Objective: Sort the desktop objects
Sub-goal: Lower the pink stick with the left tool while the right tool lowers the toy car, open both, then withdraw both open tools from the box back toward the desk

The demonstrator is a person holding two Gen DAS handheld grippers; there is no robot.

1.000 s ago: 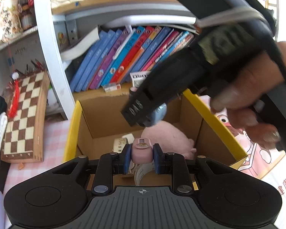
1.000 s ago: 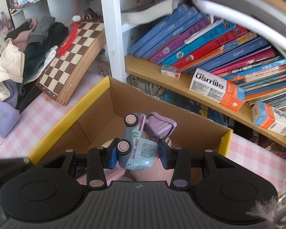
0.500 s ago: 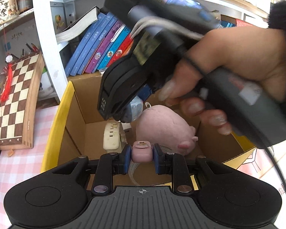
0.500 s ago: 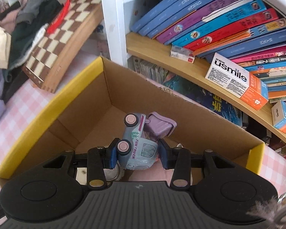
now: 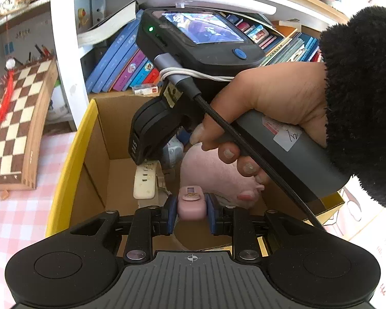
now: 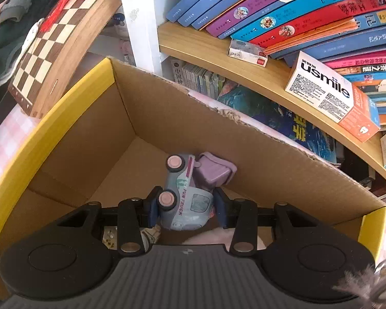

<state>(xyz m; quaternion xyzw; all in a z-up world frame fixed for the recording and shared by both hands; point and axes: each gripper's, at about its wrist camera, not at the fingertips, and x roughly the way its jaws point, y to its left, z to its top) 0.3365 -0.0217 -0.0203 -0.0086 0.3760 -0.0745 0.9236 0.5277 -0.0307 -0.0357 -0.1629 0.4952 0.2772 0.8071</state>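
Both grippers work over an open cardboard box (image 6: 182, 118) with yellow-edged flaps, set on a pink-checked counter (image 5: 18, 213) in front of a bookshelf (image 6: 218, 59). The left gripper (image 5: 190, 212) holds a small pink device (image 5: 190, 203) squarely between its 2 blue-padded jaws, which pinch its sides just above the box's near wall. In the right wrist view, the right gripper (image 6: 185, 209) grips a pale blue toy truck (image 6: 184, 200) marked "FUN TRUCK"; the jaws clamp the cab end while the rest of the truck, pink wheels to the left, juts forward past the jaw tips, deep inside the box near its far wall. A purple part (image 6: 213, 173) projects from the truck's far end. The left wrist view shows a hand (image 5: 265, 118) in a black fleece sleeve (image 5: 362, 103) wrapped round the right gripper's handle. Below it a white power strip (image 5: 145, 180) and a pink plush toy (image 5: 211, 177) lie on the box floor. A wooden chessboard (image 5: 15, 126) leans at left.
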